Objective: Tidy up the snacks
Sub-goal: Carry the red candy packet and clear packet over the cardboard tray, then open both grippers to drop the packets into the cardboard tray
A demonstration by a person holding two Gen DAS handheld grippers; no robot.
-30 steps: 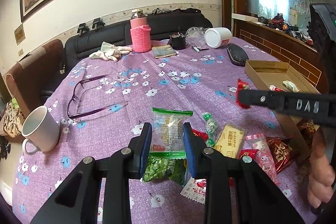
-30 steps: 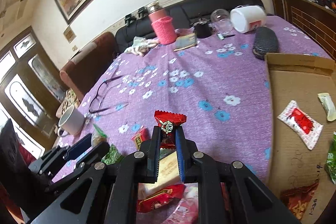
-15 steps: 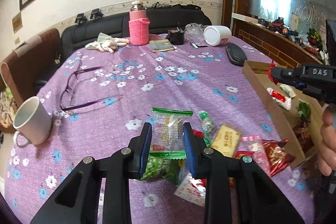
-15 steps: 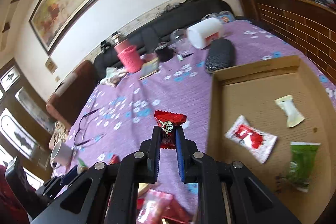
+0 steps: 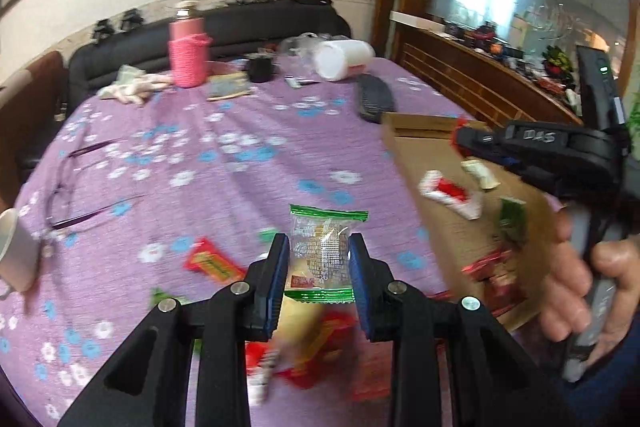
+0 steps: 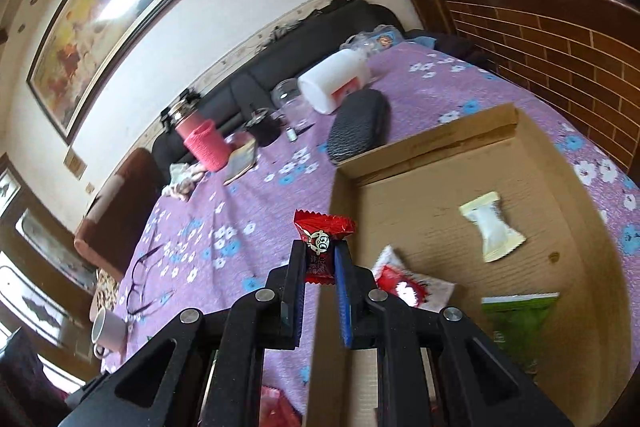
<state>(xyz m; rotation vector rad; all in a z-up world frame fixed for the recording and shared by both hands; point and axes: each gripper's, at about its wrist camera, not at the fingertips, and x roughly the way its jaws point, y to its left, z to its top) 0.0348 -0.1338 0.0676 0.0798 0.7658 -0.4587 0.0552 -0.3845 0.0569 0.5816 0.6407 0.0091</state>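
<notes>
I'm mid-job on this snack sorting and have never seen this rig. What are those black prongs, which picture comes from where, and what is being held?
There is no robot arm here: a person holds a two-finger gripper in each hand, and a fisheye camera on each one looks forward along its fingers. The black prongs at the bottom of each picture are those fingers.

In the left wrist view, the left gripper is shut on a clear packet with green ends, above loose snacks on the purple flowered tablecloth. The person's right hand shows at the right edge.

In the right wrist view, the right gripper is shut on a red candy, near the left wall of the cardboard box. Inside the box lie a white packet, a red and white packet and a green packet.
</notes>
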